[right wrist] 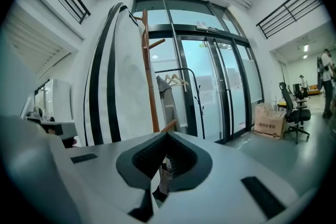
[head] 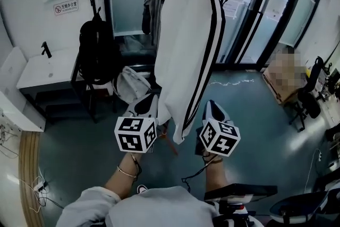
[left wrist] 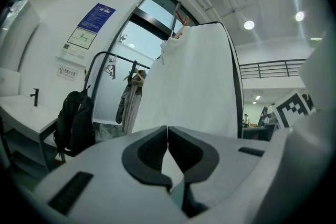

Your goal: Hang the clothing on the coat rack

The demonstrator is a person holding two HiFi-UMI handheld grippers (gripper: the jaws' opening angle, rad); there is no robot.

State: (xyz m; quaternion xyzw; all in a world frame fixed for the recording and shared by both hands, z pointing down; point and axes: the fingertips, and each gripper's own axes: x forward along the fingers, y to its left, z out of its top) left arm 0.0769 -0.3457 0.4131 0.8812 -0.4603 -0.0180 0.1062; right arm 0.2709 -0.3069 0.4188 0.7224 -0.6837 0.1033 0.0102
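Left tool [left wrist: 167,128] and right tool [right wrist: 167,135]: jaws together, both empty; one striped jacket [head: 186,45] hides most of one wooden coat rack [right wrist: 148,76].

One white jacket [head: 186,45], one wooden coat rack [right wrist: 147,60], one black backpack [head: 97,53], one cardboard box [right wrist: 270,122].

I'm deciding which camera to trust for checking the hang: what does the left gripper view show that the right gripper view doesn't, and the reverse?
Only the left gripper view: a black backpack, a blue poster on the wall and a black faucet over a white counter.
Only the right gripper view: the wooden coat rack pole right beside the jacket, a cardboard box and an office chair near the glass doors.
Both: the white jacket hanging close ahead and, behind it, the black clothes rail with a grey garment on it.
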